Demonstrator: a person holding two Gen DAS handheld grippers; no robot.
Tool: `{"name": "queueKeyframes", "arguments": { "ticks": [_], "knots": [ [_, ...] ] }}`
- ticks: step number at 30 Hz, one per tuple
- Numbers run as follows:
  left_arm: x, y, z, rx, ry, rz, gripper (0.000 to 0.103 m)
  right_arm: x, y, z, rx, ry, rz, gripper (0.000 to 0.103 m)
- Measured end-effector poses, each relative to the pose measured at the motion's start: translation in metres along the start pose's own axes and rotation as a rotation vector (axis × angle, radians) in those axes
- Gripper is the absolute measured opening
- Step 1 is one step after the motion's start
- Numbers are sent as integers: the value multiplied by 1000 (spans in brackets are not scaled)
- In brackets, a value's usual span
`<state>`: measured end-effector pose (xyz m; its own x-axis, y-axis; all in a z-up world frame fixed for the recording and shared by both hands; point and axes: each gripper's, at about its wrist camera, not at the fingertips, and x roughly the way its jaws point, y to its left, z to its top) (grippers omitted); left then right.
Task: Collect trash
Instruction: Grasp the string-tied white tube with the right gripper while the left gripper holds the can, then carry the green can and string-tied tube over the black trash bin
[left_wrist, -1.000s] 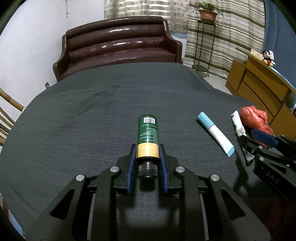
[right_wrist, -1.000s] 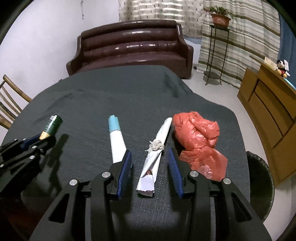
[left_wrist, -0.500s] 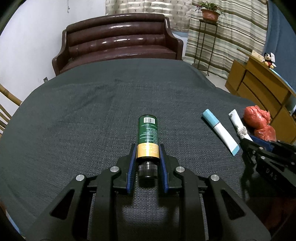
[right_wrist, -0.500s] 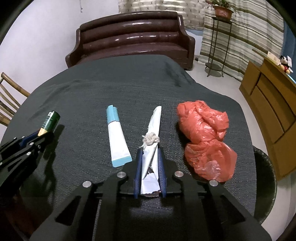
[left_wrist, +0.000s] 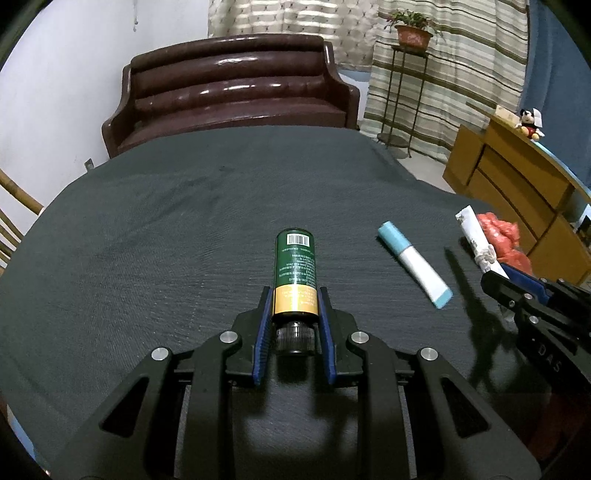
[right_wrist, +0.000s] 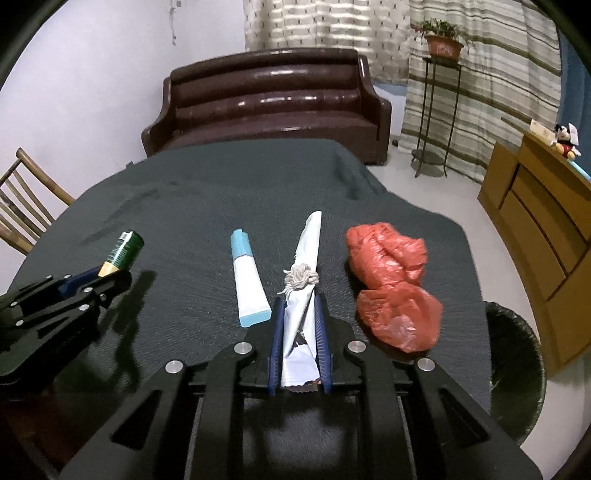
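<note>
bottle (left_wrist: 295, 264) dark green, gold band, black cap, white barcode. tube (right_wrist: 248, 277) white, light blue ends. wrapper (right_wrist: 303, 273) white, beige string knot. bag (right_wrist: 393, 284) orange-red. tabletop (left_wrist: 155, 236) dark grey cloth. tongs pads (left_wrist: 261, 332) blue. curtain (right_wrist: 491, 74) striped.

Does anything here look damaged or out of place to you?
Yes: the white wrapper in the right gripper is torn open at its near end, with string knotted round its middle. The red bag lies crumpled on the table. The green bottle in the left gripper looks intact.
</note>
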<state>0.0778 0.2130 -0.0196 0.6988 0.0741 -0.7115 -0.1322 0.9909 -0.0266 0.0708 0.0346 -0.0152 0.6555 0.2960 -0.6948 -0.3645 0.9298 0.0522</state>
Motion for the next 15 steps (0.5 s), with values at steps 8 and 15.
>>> {"name": "queueKeyframes", "arguments": {
  "ticks": [8, 15],
  "knots": [
    [-22, -27, -1, 22, -41, -36, 23, -27, -16, -3, 32, -69, -24, 18],
    [-39, -60, -1, 61, -76, -69, 23, -47, -39, -10, 62, -114, -67, 18]
  ]
}}
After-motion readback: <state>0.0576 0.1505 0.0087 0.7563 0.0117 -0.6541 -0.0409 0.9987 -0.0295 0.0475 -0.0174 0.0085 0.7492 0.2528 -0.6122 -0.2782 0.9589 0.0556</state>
